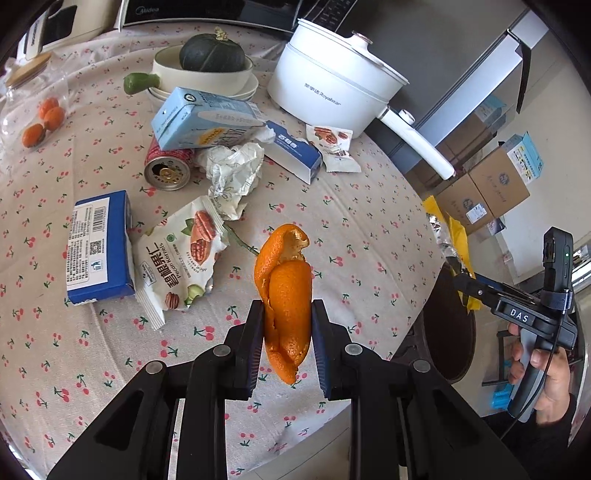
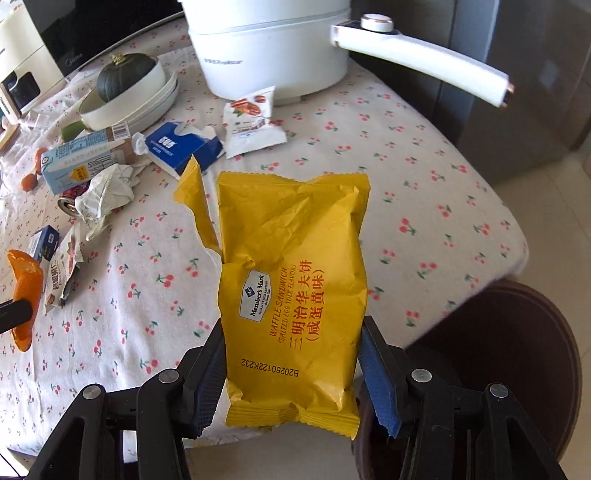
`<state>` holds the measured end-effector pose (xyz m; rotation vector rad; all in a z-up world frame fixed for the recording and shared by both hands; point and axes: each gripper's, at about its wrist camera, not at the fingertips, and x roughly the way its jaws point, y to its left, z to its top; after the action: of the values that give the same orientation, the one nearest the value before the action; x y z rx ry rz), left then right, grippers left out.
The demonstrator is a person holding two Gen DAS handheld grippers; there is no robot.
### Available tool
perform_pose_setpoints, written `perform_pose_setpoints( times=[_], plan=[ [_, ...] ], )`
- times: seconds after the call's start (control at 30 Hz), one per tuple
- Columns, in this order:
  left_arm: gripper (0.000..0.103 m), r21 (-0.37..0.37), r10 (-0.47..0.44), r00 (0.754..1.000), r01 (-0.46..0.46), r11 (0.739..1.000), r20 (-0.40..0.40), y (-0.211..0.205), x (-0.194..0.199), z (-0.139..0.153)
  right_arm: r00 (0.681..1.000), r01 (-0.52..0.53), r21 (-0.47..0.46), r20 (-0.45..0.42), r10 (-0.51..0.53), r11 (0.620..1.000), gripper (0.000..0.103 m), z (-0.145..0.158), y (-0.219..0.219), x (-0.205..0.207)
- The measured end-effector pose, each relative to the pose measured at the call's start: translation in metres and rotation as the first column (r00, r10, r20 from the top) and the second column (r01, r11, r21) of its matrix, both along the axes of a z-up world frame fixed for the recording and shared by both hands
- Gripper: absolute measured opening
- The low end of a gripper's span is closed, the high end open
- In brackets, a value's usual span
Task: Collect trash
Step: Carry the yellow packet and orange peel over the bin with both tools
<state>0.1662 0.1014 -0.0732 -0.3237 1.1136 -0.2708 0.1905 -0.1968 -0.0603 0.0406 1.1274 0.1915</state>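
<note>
left tongs (image 1: pixel 287 332) upright around orange peel (image 1: pixel 286 291), right tongs (image 2: pixel 291 373) around yellow wrapper (image 2: pixel 291 280)

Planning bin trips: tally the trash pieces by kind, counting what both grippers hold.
Orange peel, in left gripper: 1
Yellow wrapper, in right gripper: 1
Pecan packets: 2
Blue boxes: 2
Milk carton: 1
Can: 1
Crumpled paper: 1
Total: 9

A home kitchen: a cherry-print clothed surface (image 1: pixel 332 236) carries a white electric cooking pot (image 1: pixel 325 85), with a black microwave oven (image 1: pixel 207 11) at the frame's top.
</note>
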Motion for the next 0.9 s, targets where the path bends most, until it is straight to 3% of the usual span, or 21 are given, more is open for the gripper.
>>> perform_pose_setpoints(
  times=[0.17, 0.47, 0.9],
  plan=[
    [0.026, -0.012, -0.038, 0.999, 0.038, 0.999, -0.023, -0.027, 0.000, -0.007, 0.996, 0.083, 0.009, 0.012, -0.083, 0.997, 0.058, 0.006, -0.058, -0.020],
    [0.026, -0.015, -0.181, 0.983, 0.181, 0.983, -0.004, -0.105, -0.004, -0.003, 0.976, 0.216, 0.011, -0.040, -0.215, 0.976, 0.059, -0.006, -0.142, -0.055],
    [0.026, -0.014, -0.371, 0.929, 0.371, 0.929, -0.001, -0.214, -0.008, -0.016, 0.959, 0.267, -0.006, -0.099, -0.266, 0.964, 0.062, -0.031, -0.182, -0.072]
  ],
)
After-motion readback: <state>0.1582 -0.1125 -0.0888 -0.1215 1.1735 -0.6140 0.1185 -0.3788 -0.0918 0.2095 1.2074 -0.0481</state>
